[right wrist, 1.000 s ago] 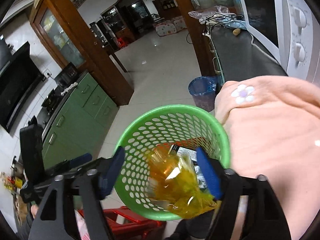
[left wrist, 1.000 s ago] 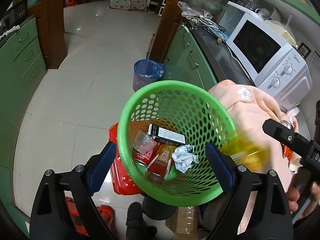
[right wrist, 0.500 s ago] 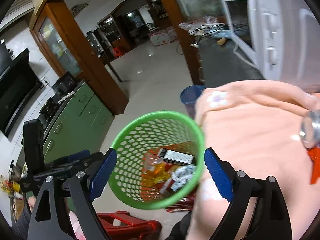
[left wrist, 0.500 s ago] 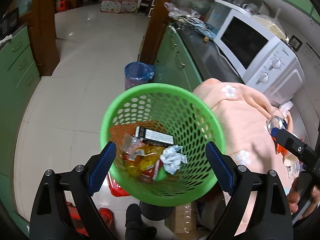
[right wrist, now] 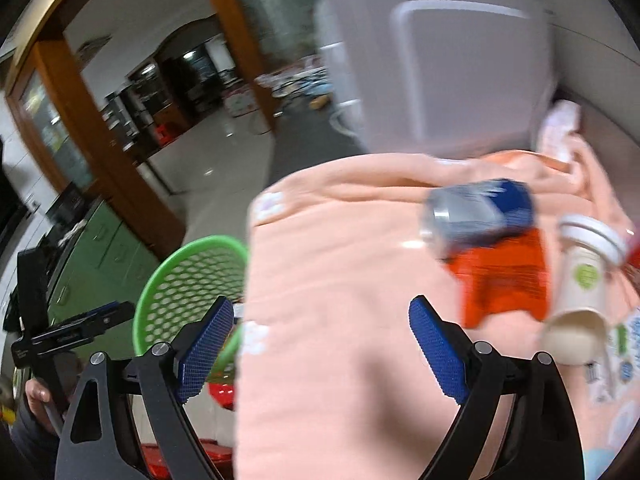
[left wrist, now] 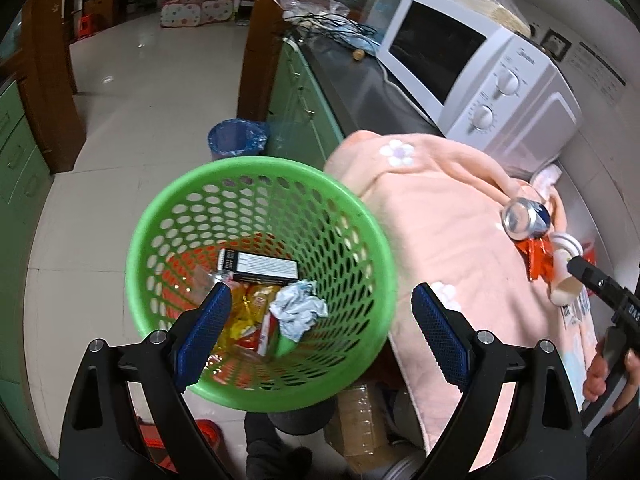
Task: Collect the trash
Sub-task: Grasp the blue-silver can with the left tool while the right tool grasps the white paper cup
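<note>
A home kitchen: white microwave [left wrist: 476, 76] on a counter [left wrist: 352, 80], green cabinets [left wrist: 298, 108], tiled floor [left wrist: 132, 120].

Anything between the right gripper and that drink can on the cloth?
No: the right wrist view shows only bare peach cloth between the open right gripper and the can.
</note>
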